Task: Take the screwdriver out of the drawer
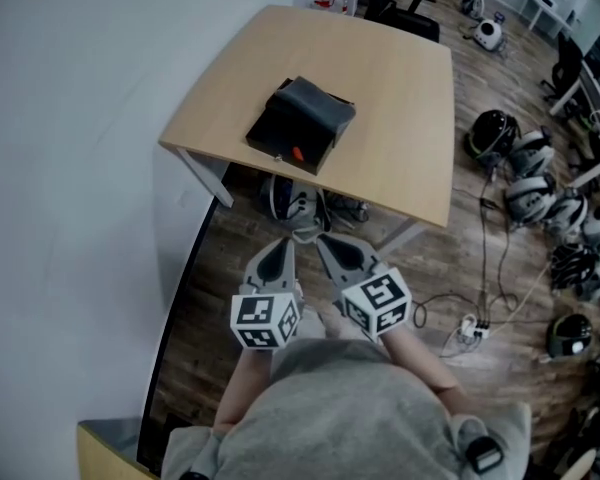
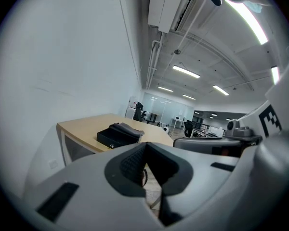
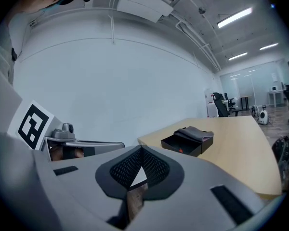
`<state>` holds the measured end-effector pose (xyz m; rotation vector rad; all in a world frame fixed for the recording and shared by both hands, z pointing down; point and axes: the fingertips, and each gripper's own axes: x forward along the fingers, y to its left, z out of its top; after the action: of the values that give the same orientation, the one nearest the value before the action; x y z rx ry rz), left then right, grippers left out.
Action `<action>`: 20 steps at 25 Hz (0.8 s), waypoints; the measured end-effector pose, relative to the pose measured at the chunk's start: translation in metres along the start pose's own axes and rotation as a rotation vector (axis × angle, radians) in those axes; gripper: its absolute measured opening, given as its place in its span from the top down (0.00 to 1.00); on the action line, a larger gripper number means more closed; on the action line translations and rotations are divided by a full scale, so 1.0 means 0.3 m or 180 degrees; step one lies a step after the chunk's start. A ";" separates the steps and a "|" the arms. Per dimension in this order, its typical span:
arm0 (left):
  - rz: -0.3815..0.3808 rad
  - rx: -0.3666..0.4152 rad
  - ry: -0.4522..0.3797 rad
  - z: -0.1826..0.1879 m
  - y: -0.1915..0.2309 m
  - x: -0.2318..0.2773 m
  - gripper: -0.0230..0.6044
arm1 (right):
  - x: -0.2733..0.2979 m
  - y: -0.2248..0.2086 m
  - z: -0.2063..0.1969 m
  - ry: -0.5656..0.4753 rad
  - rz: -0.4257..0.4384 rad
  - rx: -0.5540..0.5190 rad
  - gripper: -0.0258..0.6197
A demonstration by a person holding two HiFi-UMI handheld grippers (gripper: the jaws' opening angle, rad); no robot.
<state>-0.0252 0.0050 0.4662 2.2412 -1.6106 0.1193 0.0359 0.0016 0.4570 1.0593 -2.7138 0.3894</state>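
A small black drawer box (image 1: 300,120) sits on the light wooden table (image 1: 410,88), its drawer pulled open toward me. Inside the drawer an orange-red piece (image 1: 298,153) shows; I cannot tell how much of the screwdriver it is. The box also appears in the left gripper view (image 2: 118,134) and the right gripper view (image 3: 188,141), with the red spot (image 3: 181,150) in the drawer. My left gripper (image 1: 285,241) and right gripper (image 1: 326,239) hang side by side over the floor, short of the table's near edge. Both are shut and hold nothing.
A white wall runs along the left. Several helmets (image 1: 525,168) lie on the wooden floor to the right, with cables and a power strip (image 1: 470,330). Another helmet (image 1: 292,200) lies under the table. Office chairs stand beyond the table.
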 end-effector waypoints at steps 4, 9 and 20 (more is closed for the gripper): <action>-0.0037 0.0013 0.0037 0.063 0.084 0.089 0.96 | 0.116 -0.043 0.069 -0.0036 0.0000 -0.0078 0.96; -0.0095 0.0027 0.0052 0.132 0.175 0.192 0.96 | 0.233 -0.108 0.140 -0.0064 -0.0101 0.0014 0.96; -0.0285 0.0088 0.0122 0.221 0.327 0.384 0.96 | 0.455 -0.221 0.214 -0.0136 -0.0288 0.0001 0.96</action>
<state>-0.0867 -0.1482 0.4623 2.3133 -1.4951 0.1604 -0.0233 -0.1519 0.4458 1.1989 -2.6905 0.3559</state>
